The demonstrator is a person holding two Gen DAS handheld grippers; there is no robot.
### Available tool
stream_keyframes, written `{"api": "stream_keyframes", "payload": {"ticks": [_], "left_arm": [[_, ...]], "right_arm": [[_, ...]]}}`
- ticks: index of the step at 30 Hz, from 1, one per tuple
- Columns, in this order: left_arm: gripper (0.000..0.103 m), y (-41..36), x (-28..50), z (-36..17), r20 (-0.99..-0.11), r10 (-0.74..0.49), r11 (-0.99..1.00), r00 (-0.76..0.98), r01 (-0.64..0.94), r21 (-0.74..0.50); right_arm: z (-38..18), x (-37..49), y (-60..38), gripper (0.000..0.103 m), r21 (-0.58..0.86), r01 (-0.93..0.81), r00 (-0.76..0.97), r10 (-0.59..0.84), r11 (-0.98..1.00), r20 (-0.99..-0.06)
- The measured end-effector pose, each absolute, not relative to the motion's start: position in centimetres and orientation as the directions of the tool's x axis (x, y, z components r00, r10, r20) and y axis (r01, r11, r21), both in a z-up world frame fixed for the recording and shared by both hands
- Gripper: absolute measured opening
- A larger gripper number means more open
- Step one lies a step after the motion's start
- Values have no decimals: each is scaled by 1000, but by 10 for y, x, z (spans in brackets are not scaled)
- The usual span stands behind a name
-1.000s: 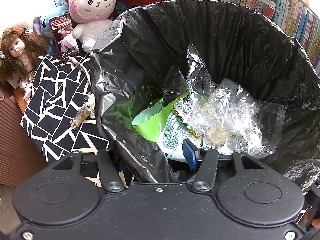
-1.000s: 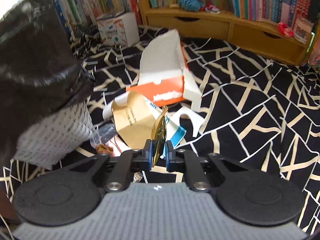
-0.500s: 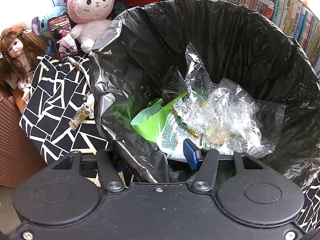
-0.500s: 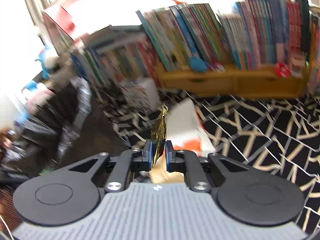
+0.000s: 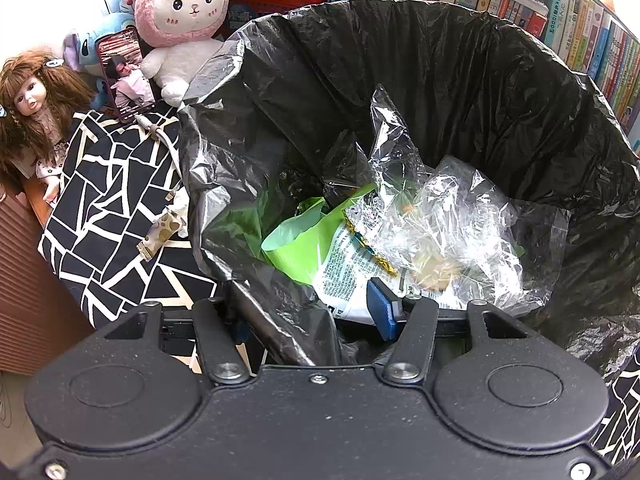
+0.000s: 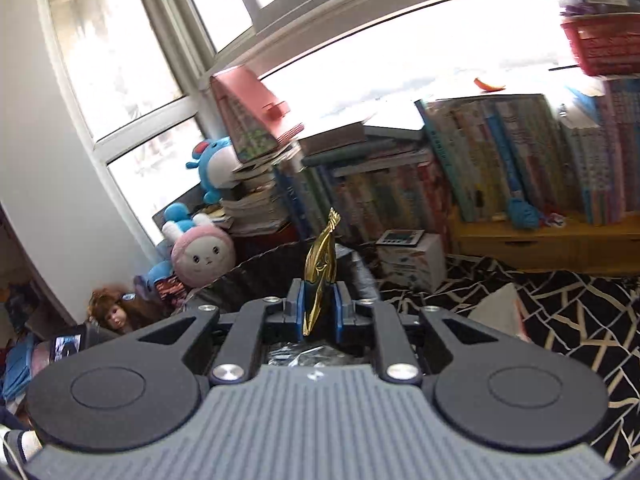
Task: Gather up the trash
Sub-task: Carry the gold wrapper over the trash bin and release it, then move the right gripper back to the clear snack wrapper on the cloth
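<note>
Right hand-held gripper: a gold foil wrapper stands between the blue pads. The jaws have just been opening, and gaps now show on both sides of the foil, so the pads appear to have let go or nearly so; the wrapper is loose between them, not firmly pinched.

Position: the wrapper sits above the near rim of the trash bin, whose black liner shows in both views.

Orientation: long axis upright, running out along the fingers; crimped tip on top, lower end down in the jaw gap. It is seen edge-on, so it reads as a thin blade.

Handling (judgement): very light, thin, crinkly and slick. It will flutter, not drop straight, and may cling to a pad. Best taken across the flat faces near the lower end.

Left hand-held gripper: jaws about half wide, straddling the bin's near rim with bunched liner between them; the left finger is hidden, so I cannot tell if it clamps.

Bin contents: clear plastic film, green bag.
</note>
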State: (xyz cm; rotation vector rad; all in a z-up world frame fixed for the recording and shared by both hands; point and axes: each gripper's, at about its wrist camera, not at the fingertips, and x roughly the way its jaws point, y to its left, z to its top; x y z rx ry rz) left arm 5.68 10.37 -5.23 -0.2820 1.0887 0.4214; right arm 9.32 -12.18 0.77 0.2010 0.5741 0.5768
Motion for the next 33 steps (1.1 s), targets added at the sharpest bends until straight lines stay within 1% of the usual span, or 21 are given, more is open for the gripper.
{"api": "stream_keyframes", "payload": {"ticks": [6,7,8,9,10,11,13,18,21,28,33], "left_arm": [[54,104,57,-53,-898,191,886,397,-463,-16],[54,104,57,-53,-897,191,887,398,-462,-17],[54,104,57,-53,-898,191,887,398,-462,-17],[54,104,57,-53,-898,190,887,397,-462,-17],[54,104,57,-53,-898,190,887,397,-462,-17],[54,104,57,-53,-898,190,887,398,-462,-17],[54,103,58,-53,-897,189,887,399,-461,-18],[54,103,57,-53,-897,189,887,400,-461,-19],[54,103,58,-53,-897,188,888,401,-460,-20],[54,103,58,-53,-897,188,888,401,-460,-20],[54,103,57,-53,-897,188,888,401,-460,-20]], "right_arm": [[-8,86,-87,22,330,-508,627,604,796,-491],[-10,85,-82,24,321,-515,622,604,795,-499],[-12,85,-78,36,313,-520,617,603,795,-506],[-13,82,-76,44,306,-524,614,602,795,-511],[-13,82,-74,49,303,-528,612,603,793,-512],[-13,81,-73,57,303,-532,608,606,790,-512],[-12,79,-73,63,300,-540,606,611,786,-510],[-10,77,-73,65,281,-542,614,602,792,-511],[-10,76,-75,67,272,-533,625,589,801,-511],[-9,73,-88,83,233,-483,689,531,844,-493],[-15,77,-103,88,221,-432,714,481,875,-509]]}}
